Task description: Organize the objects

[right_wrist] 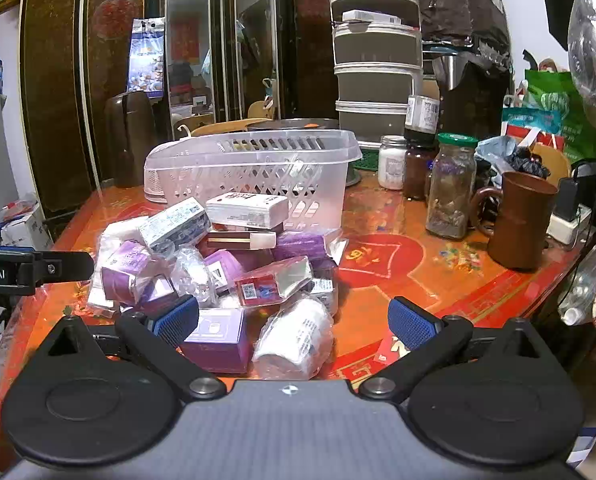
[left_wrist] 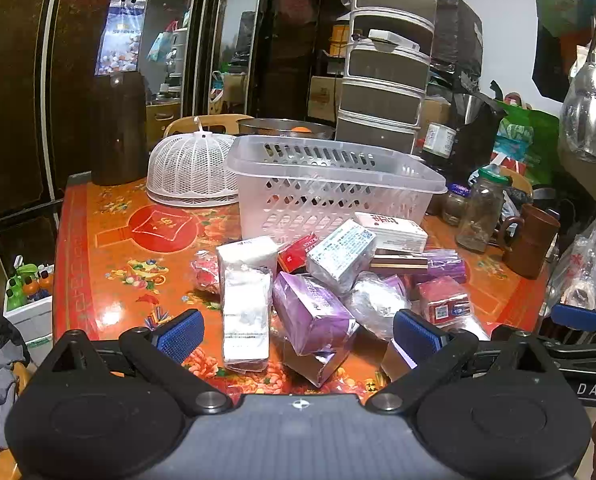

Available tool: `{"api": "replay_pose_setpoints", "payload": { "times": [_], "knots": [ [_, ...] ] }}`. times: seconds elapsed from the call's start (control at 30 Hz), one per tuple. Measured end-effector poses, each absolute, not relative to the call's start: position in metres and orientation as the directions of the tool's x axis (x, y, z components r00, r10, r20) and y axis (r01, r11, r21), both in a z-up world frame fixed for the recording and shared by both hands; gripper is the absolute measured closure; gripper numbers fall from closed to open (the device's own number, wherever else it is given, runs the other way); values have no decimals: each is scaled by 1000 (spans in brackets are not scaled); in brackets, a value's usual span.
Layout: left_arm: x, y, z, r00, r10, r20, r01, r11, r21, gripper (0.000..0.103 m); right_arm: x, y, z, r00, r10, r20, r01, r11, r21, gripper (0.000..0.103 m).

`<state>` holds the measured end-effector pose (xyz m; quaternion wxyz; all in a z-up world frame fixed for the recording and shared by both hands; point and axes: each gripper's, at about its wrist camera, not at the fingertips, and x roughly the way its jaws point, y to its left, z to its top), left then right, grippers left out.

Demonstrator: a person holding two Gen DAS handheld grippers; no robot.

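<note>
A pile of small wrapped boxes and packets lies on the orange patterned table (left_wrist: 110, 248), in front of a clear plastic basket (left_wrist: 330, 184) that also shows in the right wrist view (right_wrist: 254, 168). In the left wrist view, a purple box (left_wrist: 314, 316) and a white packet (left_wrist: 246, 316) lie nearest my open left gripper (left_wrist: 298, 332), which holds nothing. In the right wrist view, a purple box (right_wrist: 218, 336) and a white wrapped bottle (right_wrist: 298, 336) lie between the fingers of my open, empty right gripper (right_wrist: 294, 320).
A white mesh food cover (left_wrist: 190, 172) sits left of the basket. Glass jars (right_wrist: 450, 188) and a brown mug (right_wrist: 522, 220) stand at the right. A stack of grey drawers (right_wrist: 374, 52) rises behind. The left gripper's body shows at the right view's left edge (right_wrist: 30, 268).
</note>
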<state>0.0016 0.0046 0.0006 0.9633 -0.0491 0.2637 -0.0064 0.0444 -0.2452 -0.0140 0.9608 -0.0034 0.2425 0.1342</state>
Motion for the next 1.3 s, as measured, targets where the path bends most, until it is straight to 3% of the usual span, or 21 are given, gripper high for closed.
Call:
{"api": "replay_pose_setpoints", "payload": {
  "times": [1.3],
  "knots": [
    [3,2,0,872,-42,-488,1,996,-85,1,51,-256,-16,834,301,-462,-278,953,120,0]
  ]
}}
